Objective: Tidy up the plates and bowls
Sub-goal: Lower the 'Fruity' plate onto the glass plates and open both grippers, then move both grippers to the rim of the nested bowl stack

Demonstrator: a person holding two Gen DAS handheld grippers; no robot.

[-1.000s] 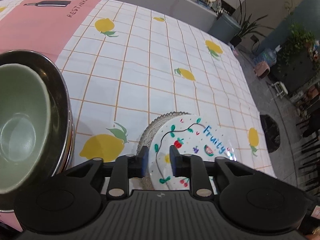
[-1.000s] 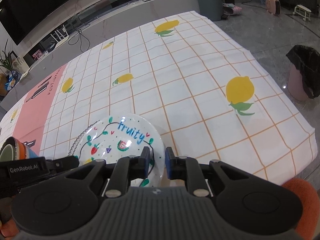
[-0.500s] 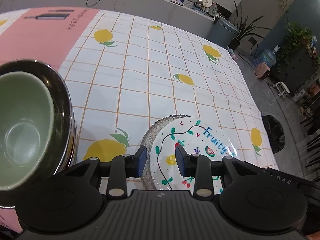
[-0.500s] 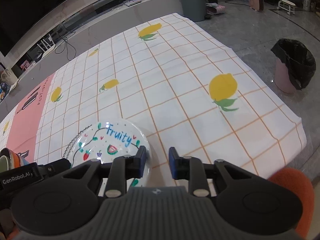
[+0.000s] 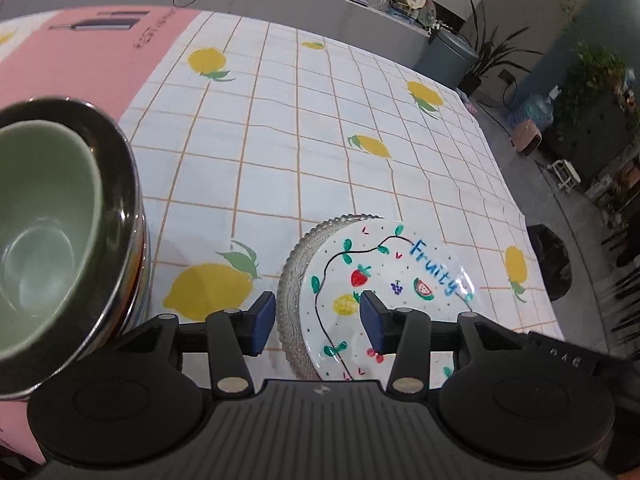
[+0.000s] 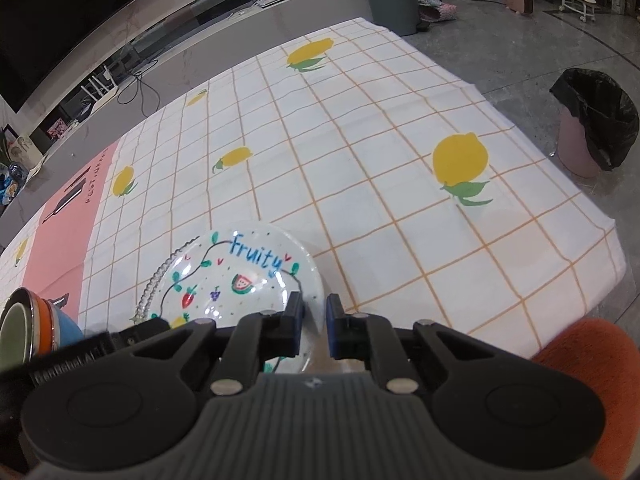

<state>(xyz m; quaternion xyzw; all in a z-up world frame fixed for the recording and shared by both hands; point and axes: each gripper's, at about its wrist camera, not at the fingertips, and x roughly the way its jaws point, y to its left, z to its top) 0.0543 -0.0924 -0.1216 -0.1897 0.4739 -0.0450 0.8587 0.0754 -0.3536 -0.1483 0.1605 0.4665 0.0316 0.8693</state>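
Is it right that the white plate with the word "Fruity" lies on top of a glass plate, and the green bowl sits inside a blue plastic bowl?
Not quite. The green bowl sits inside a shiny metal bowl, not a blue plastic one; the left wrist view shows this. The rest holds: the "Fruity" plate lies on the glass plate.
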